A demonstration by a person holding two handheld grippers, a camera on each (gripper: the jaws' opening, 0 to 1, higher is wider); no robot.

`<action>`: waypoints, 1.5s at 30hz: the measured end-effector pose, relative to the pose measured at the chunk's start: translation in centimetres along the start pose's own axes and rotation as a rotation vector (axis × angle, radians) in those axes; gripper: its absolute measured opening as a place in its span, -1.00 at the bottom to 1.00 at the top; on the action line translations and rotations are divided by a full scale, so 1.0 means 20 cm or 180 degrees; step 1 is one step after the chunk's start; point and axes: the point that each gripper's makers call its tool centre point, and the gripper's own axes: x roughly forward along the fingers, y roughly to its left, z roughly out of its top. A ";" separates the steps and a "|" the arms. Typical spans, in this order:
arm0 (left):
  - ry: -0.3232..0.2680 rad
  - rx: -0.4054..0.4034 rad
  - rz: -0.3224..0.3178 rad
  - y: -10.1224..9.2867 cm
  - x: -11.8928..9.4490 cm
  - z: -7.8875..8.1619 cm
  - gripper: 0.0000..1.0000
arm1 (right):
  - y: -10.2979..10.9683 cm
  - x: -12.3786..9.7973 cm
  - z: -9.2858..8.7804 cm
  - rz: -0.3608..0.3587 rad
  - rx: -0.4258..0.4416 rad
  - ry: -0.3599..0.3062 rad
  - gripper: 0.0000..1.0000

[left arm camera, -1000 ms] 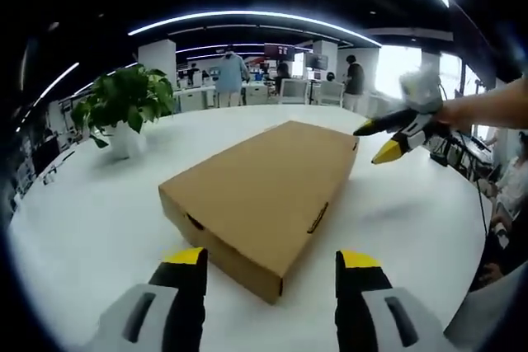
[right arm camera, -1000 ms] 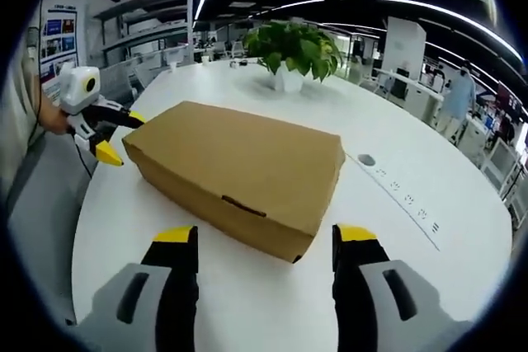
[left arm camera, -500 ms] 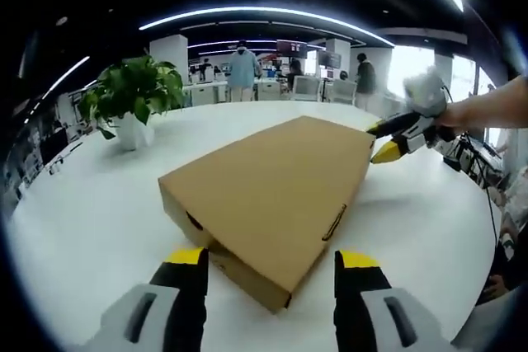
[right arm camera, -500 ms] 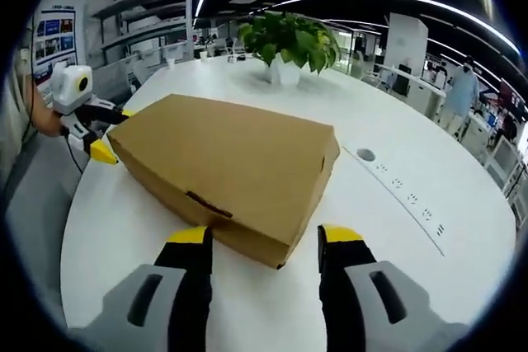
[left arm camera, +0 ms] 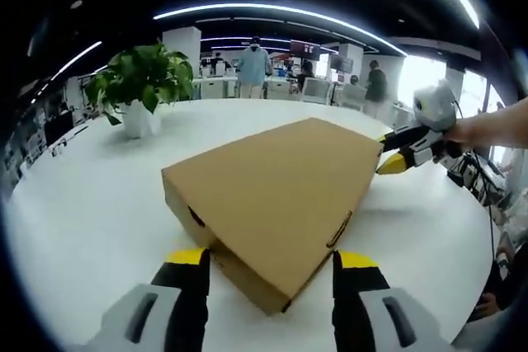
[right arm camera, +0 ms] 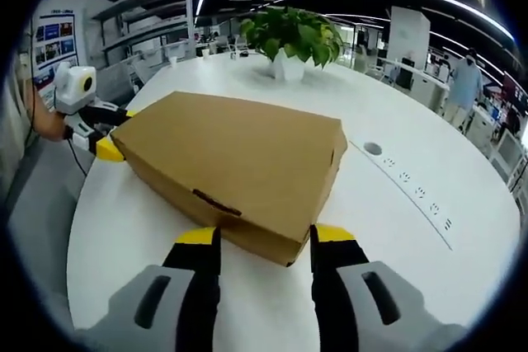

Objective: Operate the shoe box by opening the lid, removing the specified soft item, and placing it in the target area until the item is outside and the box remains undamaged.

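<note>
A wide white round surface (left arm camera: 91, 204) carries the closed brown shoe box (left arm camera: 280, 195), which lies flat near the person's edge of it, with a potted plant (left arm camera: 140, 88) standing well apart toward the far side. Both claws flank the box from opposite ends. In the left gripper view, the left claw (left arm camera: 268, 265) has its jaws apart on either side of the box's near corner, not gripping it, where the lid appears slightly lifted off the base. In the right gripper view, the right claw (right arm camera: 260, 241) also stands with jaws apart, close in around the opposite corner without pinching it. The step in hand looks to be the opening of the lid: nothing soft is visible yet, so the item is presumably inside. The next move likely calls for one claw to steady the base while the other catches the lid's edge and raises it gently, so the cardboard does not crease or tear.
</note>
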 end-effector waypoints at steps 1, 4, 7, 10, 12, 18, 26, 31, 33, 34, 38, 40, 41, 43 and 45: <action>0.0002 -0.0001 -0.0001 0.00 0.00 0.00 0.21 | 0.00 0.00 0.00 -0.0003 0.0012 -0.0002 -0.22; 0.0003 -0.0039 0.0007 0.02 -0.01 0.00 0.23 | 0.03 -0.01 0.01 0.0051 0.0116 0.0010 -0.24; 0.0025 -0.0012 -0.0011 0.03 -0.01 0.00 0.23 | 0.06 -0.01 0.01 0.0055 0.0160 0.0033 -0.25; 0.0054 -0.0006 -0.0035 0.04 -0.02 0.00 0.21 | 0.07 -0.01 0.00 0.0039 0.0194 0.0048 -0.26; 0.0070 -0.0005 -0.0047 0.04 -0.03 -0.01 0.20 | 0.10 -0.01 0.01 0.0025 0.0203 0.0068 -0.26; 0.0143 -0.0013 -0.0092 0.07 -0.06 -0.02 0.16 | 0.14 -0.01 0.00 -0.0028 0.0258 0.0085 -0.26; 0.0246 0.0052 -0.0206 0.12 -0.09 -0.04 0.15 | 0.22 -0.02 0.00 -0.0141 0.0352 0.0063 -0.27; 0.0327 0.0107 -0.0277 0.15 -0.10 -0.04 0.15 | 0.27 -0.01 0.00 -0.0233 0.0416 0.0065 -0.27; 0.0370 0.0132 -0.0308 0.16 -0.10 -0.04 0.15 | 0.29 -0.02 -0.01 -0.0264 0.0444 0.0033 -0.27; 0.0385 0.0146 -0.0324 0.17 -0.11 -0.05 0.15 | 0.30 -0.02 -0.01 -0.0278 0.0465 0.0021 -0.27; 0.0455 0.0200 -0.0399 0.19 -0.12 -0.05 0.14 | 0.33 -0.02 -0.01 -0.0335 0.0526 0.0030 -0.28; 0.0473 0.0231 -0.0438 0.20 -0.12 -0.05 0.14 | 0.36 -0.02 -0.01 -0.0373 0.0559 0.0049 -0.28; 0.0486 0.0242 -0.0465 0.20 -0.12 -0.05 0.14 | 0.37 -0.03 -0.01 -0.0396 0.0583 0.0051 -0.28; 0.0510 0.0267 -0.0498 0.21 -0.13 -0.05 0.14 | 0.39 -0.03 -0.02 -0.0429 0.0600 0.0057 -0.28; 0.0536 0.0292 -0.0531 0.22 -0.14 -0.06 0.14 | 0.41 -0.03 -0.02 -0.0467 0.0657 0.0040 -0.28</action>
